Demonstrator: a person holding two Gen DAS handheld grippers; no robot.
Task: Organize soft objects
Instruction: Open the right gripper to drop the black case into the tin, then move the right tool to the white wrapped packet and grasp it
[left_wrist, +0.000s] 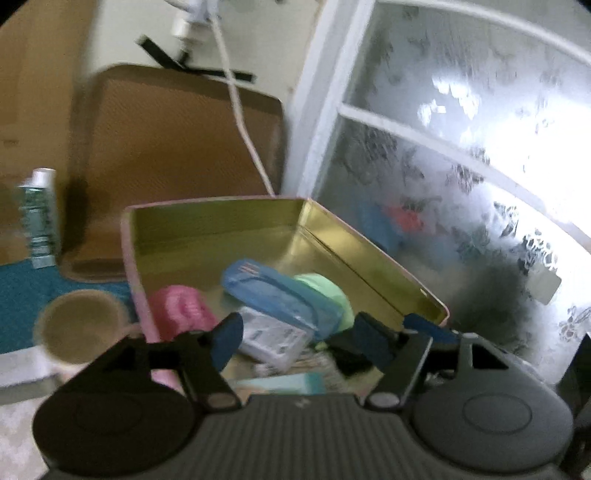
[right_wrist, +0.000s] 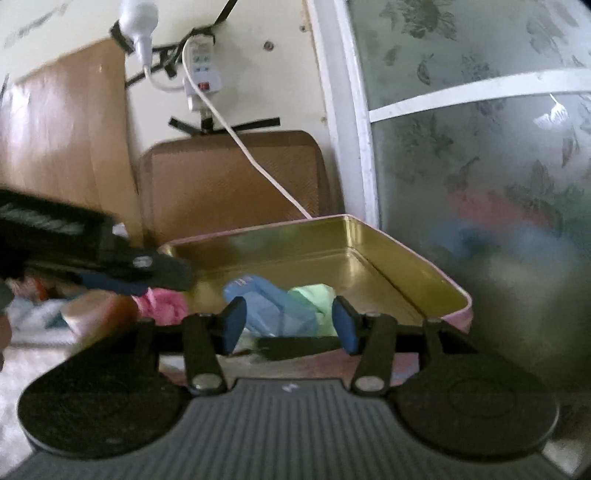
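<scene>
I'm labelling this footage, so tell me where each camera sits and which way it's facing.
Left wrist: sits on the left gripper, looking along its open blue-padded fingers down into the pink, gold-lined metal tin toward a frosted window.
Right wrist: sits on the right gripper, facing the same tin; its open fingers show, and the left gripper enters from the left.
Shared: the tin, its pink, blue and green soft items, the white cable.

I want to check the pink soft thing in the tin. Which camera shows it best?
The left wrist view: the pink thing lies in the tin, by the left wall, mostly uncovered. In the right wrist view it is partly hidden behind the left gripper and the right gripper's own frame.
</scene>
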